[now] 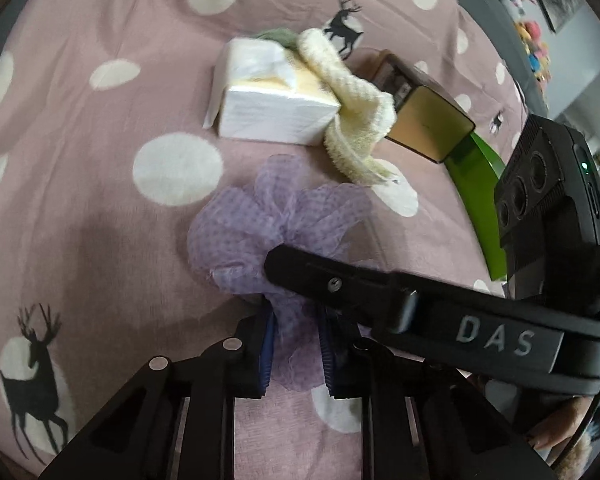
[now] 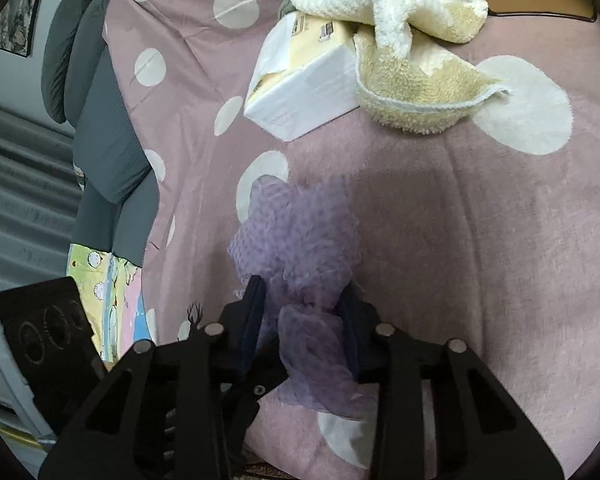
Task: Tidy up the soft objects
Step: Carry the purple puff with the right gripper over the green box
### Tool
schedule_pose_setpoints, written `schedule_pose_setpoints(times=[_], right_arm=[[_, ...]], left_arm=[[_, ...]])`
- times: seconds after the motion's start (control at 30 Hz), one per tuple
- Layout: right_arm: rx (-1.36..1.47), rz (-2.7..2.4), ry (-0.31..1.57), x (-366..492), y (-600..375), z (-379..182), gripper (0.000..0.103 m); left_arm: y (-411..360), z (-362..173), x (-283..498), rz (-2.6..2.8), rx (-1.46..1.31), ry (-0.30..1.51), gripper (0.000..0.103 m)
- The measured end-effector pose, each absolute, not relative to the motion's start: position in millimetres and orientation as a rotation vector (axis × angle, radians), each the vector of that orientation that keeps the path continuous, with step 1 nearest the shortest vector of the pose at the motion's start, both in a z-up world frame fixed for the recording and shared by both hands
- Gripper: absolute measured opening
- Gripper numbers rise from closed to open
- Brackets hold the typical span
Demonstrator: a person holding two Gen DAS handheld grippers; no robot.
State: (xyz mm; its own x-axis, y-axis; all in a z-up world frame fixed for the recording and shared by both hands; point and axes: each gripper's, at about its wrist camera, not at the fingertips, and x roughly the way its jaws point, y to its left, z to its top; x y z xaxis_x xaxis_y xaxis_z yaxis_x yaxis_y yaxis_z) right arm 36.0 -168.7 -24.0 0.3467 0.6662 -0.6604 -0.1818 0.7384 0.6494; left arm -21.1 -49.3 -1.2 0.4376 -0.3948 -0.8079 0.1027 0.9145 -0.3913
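Covering the bed, a pink dotted sheet [image 1: 100, 200] bears purple mesh [image 1: 260, 232] pinched by both jaws.

In the left wrist view the right gripper [image 1: 296, 280] crosses the purple mesh cloth [image 1: 260, 220] at four o'clock, hiding its lower folds, while a green thing [image 1: 278, 36], possibly cloth, peeks from behind the tissue pack [image 1: 272, 100].

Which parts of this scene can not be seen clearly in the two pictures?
- Purple mesh cloth: in the left wrist view, the right tongs cross over its near part.
- Brown box: the cream towel covers one end in the left wrist view; the right wrist view's top edge cuts it off.
- Green item behind the tissue pack: mostly hidden, unidentifiable.
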Motion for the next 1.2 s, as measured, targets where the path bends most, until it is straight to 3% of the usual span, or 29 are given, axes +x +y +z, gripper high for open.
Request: schedule_pose_setpoints(times=[0.63, 1.2], right_arm=[[0.52, 0.529, 0.759, -2.7, -231.6, 73.5, 0.031], [0.589, 0.299, 0.52, -3.6, -349.6, 121.6, 0.033]], left_arm=[[-104.0, 98.0, -30.5, -0.447, -0.148, 0.825, 0.019], [-220.5, 142.5, 18.9, -0.712, -0.043, 0.675, 0.019]])
